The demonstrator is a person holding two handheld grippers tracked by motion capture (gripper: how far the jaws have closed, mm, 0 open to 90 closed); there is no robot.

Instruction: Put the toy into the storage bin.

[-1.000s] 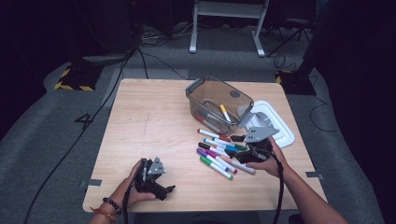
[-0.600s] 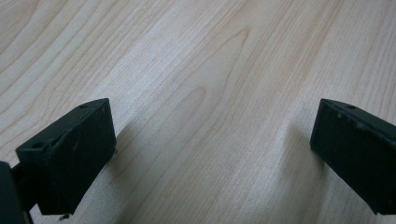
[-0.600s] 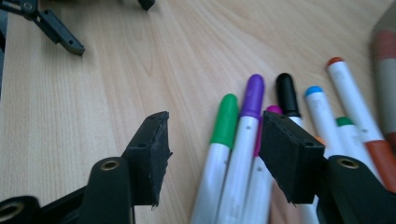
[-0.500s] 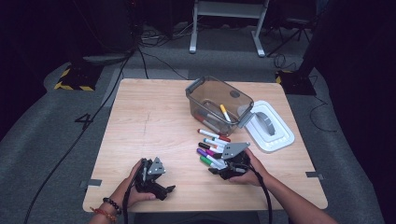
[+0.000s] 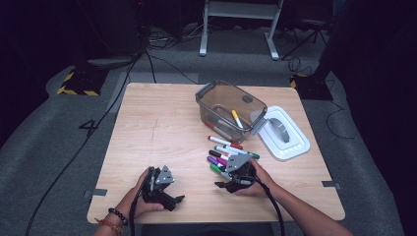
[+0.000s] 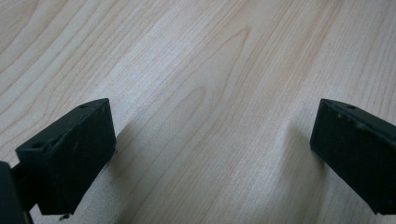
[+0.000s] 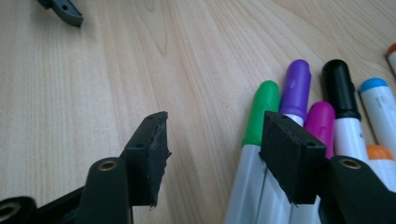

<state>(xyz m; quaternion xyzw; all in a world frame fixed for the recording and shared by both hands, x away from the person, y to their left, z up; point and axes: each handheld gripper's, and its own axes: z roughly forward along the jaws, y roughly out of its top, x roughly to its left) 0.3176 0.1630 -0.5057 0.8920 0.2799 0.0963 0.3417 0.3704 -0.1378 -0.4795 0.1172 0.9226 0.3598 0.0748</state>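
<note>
Several coloured markers (image 5: 223, 150) lie side by side on the wooden table (image 5: 162, 128), in front of a clear plastic bin (image 5: 206, 96). My right gripper (image 5: 222, 186) rests low on the table at the near end of the row, open. In the right gripper view my right gripper (image 7: 212, 149) has bare wood between its jaws, and the green marker (image 7: 261, 109) lies just inside the right-hand jaw, not pinched. Purple (image 7: 299, 81), magenta (image 7: 322, 119) and black (image 7: 338, 86) markers lie beyond it. My left gripper (image 5: 174, 200) sits at the near left, open wide over bare wood (image 6: 212, 149).
The bin holds a yellow marker (image 5: 237, 118) and a few others. Its white lid (image 5: 287, 135) lies to its right on the table. A jaw tip of the left gripper (image 7: 65, 11) appears at the top left of the right gripper view. The table's near edge is close to both hands.
My right gripper has moved from the right side of the markers toward the left and down to the table at their near end. The left gripper has stayed put.
</note>
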